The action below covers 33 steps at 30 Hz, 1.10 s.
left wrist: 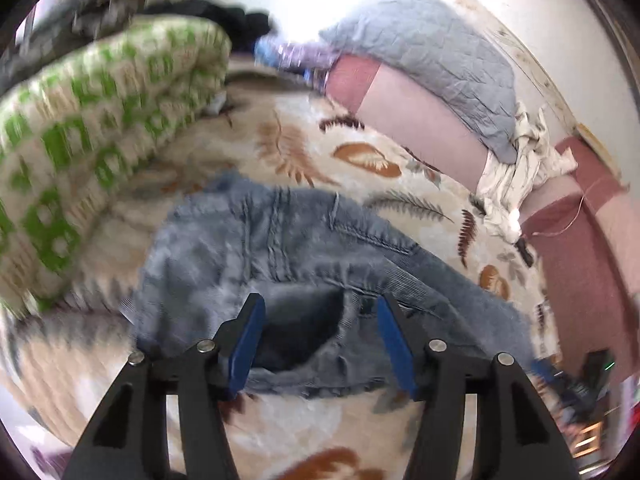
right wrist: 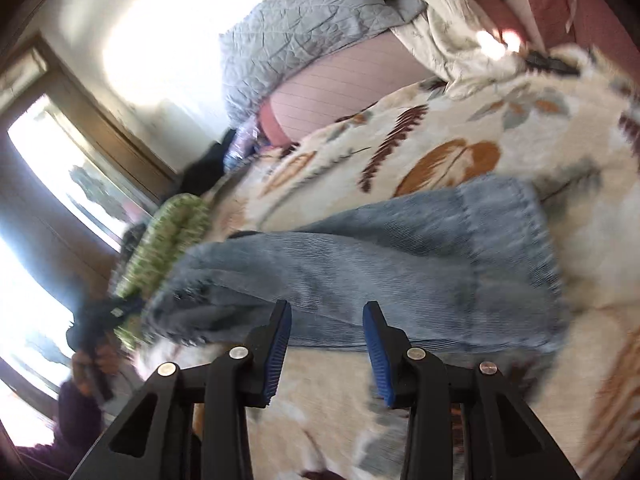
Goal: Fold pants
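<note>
Left wrist: left claw [left wrist: 320, 312] and right claw [right wrist: 326, 320] both agape over unlabelled jeans [left wrist: 280, 248].

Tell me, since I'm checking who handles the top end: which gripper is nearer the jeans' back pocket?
Left. The left gripper, open, sits right at the back pocket of the jeans. The right gripper, open, is at a leg section instead.

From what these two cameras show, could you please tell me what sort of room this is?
Most likely a bedroom: the jeans lie on a leaf-print bedspread, with a grey quilted pillow and a folded green-patterned blanket alongside.
</note>
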Available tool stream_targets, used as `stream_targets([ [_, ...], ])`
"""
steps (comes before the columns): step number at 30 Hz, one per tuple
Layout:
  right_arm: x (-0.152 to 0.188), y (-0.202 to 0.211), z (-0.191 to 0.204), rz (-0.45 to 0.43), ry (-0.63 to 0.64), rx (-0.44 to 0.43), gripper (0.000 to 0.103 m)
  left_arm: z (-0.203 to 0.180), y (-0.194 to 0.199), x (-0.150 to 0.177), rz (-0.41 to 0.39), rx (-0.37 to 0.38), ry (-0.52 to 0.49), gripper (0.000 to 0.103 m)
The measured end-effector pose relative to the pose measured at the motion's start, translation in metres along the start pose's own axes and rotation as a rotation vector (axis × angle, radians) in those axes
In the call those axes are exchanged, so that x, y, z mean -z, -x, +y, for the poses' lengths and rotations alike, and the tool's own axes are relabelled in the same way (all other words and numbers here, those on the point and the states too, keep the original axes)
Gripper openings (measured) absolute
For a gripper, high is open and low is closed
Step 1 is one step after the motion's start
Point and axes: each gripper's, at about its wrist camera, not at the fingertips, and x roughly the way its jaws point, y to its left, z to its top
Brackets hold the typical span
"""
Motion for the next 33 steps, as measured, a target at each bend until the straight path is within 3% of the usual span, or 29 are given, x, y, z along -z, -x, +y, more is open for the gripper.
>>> stream_targets([
  [2,0.007,-0.007,-0.01,0.001,-0.041,-0.002,0.04,-0.004,-0.008,0.005,0.042,-0.002,0.01,0.059],
  [5,0.006,-0.009,-0.013,0.011,-0.028,0.075,0.042,-0.013,-0.026,0.012,0.096,-0.045,-0.006,0.059],
  [10,0.005,-0.002,-0.013,-0.035,-0.02,0.05,0.045,-0.024,-0.053,0.013,0.134,-0.097,-0.014,0.058],
  [11,0.005,-0.002,-0.011,-0.037,-0.012,0.055,0.046,-0.025,-0.055,0.013,0.134,-0.099,-0.023,0.054],
  [13,0.006,-0.002,-0.008,-0.039,0.003,0.074,0.046,-0.03,-0.059,0.014,0.148,-0.099,-0.053,0.019],
  [16,0.006,0.001,-0.007,-0.046,0.021,0.094,0.046,-0.034,-0.06,0.018,0.147,-0.112,-0.097,0.01],
  [23,0.007,-0.001,0.003,-0.061,0.097,0.142,0.046,-0.042,-0.029,0.046,0.082,-0.098,-0.196,0.009],
  [29,0.0,0.0,0.002,-0.095,0.098,0.138,0.046,-0.038,-0.017,0.098,0.144,-0.103,-0.266,0.008],
  [33,-0.011,-0.009,0.006,-0.093,0.113,0.144,0.046,-0.031,-0.022,0.1,0.171,-0.114,-0.222,0.012],
])
